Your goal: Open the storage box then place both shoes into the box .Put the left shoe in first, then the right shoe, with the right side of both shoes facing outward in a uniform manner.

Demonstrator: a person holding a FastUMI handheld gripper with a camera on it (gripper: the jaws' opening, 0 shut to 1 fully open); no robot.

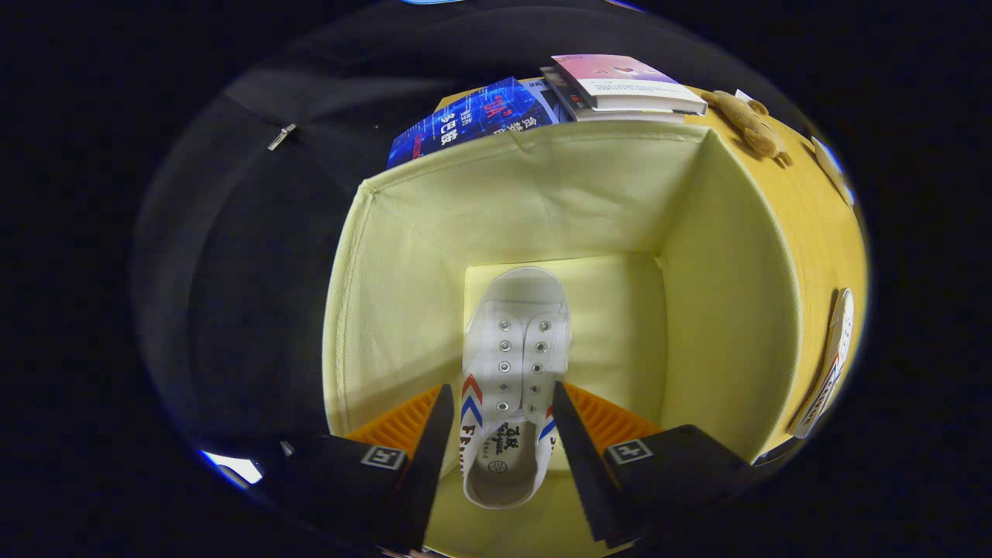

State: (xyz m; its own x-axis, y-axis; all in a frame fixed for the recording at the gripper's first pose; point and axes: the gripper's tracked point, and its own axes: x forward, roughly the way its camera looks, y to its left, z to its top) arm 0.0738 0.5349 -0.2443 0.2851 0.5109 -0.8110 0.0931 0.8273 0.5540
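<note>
I look down into the open pale yellow fabric storage box (pixel 434 256). A white canvas shoe (pixel 515 349) with red and blue chevrons hangs inside it, toe pointing down toward the box floor near the left wall. My gripper (pixel 502 387) is shut on the shoe: both fingers press its sides near the heel opening. The second white shoe (pixel 831 360) lies outside the box on the yellow table, just past the right wall.
Behind the box lie a blue book (pixel 473 116) and a stack of books (pixel 620 85). A brown plush toy (pixel 748 120) rests on the yellow table (pixel 814 225) at the back right. Black cloth hangs to the left of the box.
</note>
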